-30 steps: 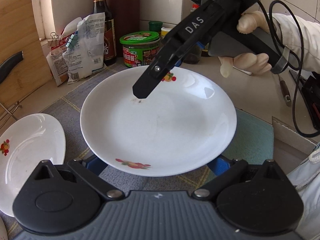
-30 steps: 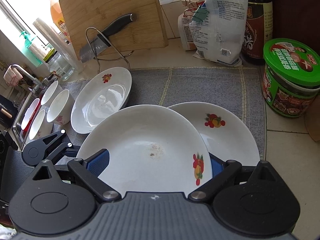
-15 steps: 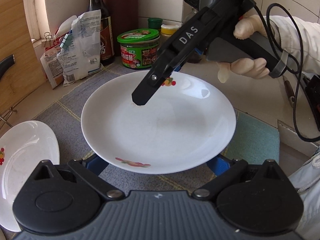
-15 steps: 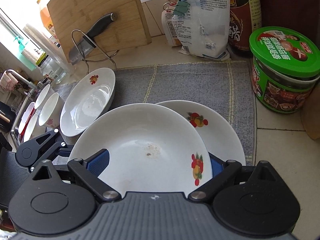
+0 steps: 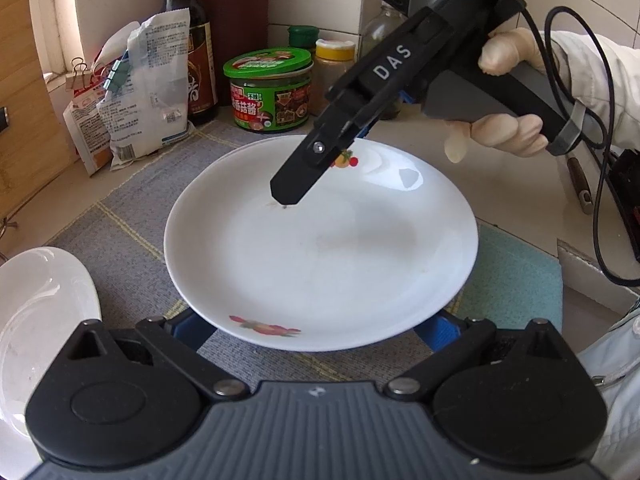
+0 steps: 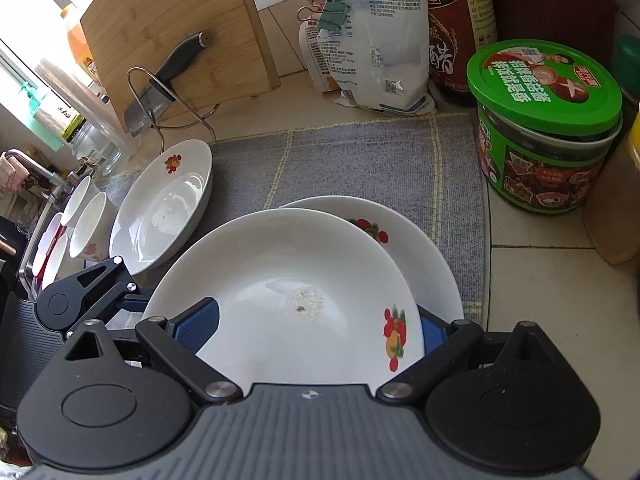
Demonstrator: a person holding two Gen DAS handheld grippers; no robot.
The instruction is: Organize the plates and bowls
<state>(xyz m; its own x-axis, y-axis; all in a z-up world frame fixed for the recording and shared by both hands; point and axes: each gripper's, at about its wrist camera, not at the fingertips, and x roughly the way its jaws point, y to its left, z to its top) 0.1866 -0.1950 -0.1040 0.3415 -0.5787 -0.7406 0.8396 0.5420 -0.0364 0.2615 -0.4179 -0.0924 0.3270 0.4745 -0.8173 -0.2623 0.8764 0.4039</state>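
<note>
Right gripper (image 6: 312,328): both blue pads are set wide against the top plate's (image 6: 288,280) rim; actual grip unclear.
Left gripper (image 5: 316,330): open wide, pads mostly hidden below that plate.
Lower plate (image 6: 424,248): ahead, mostly covered.
Third plate (image 6: 164,204): forward-left.
Bowls (image 6: 86,224): far left, partly cut off.

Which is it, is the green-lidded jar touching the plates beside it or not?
Apart. The right wrist view shows a strip of grey mat lying between the green-lidded jar and the rim of the lower plate.
</note>
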